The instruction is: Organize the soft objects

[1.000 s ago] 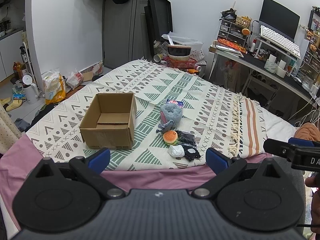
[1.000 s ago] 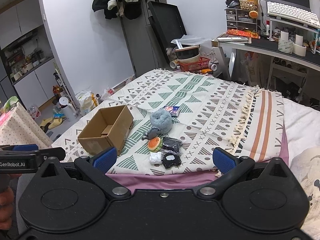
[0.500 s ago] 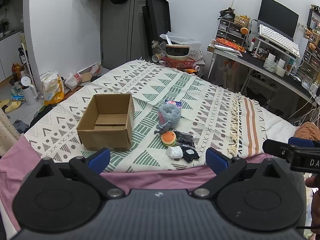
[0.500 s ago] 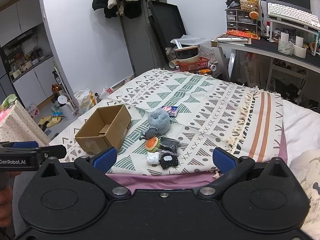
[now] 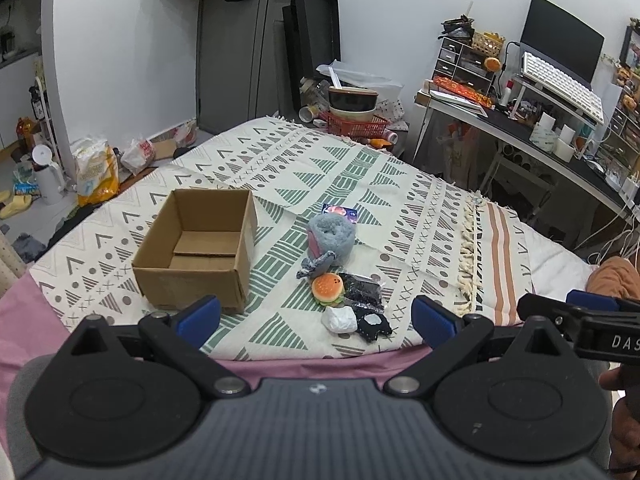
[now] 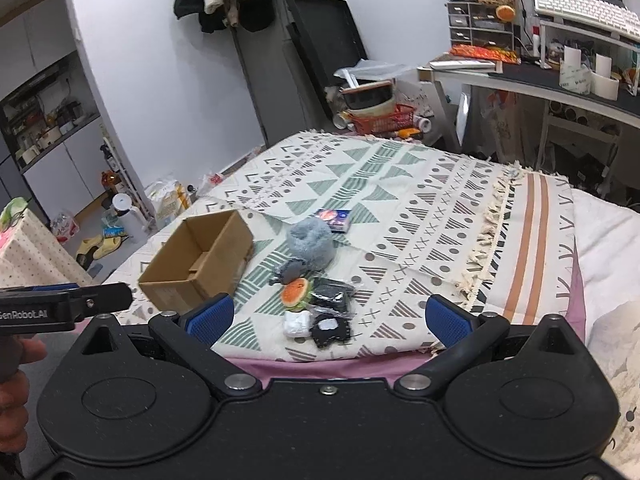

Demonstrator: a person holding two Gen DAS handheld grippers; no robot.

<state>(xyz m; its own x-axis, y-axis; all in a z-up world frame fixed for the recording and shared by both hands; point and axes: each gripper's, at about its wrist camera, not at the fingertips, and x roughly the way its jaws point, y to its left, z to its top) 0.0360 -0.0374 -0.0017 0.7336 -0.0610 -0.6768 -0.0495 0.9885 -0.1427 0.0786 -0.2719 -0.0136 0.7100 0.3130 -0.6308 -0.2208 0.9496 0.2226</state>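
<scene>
While you hold both grippers spread wide and empty over the near bed edge, the cardboard box [image 5: 196, 248] sits ahead of your left gripper [image 5: 316, 320]. Ahead of your right gripper [image 6: 328, 314] the fluffy grey plush [image 6: 312, 242] lies farthest, then the burger toy [image 6: 296, 291], and the white soft piece [image 6: 297, 323] nearest.

"GenRobot.AI" on left gripper [image 6: 64, 307]; "DAS" on right gripper [image 5: 600, 330]
</scene>
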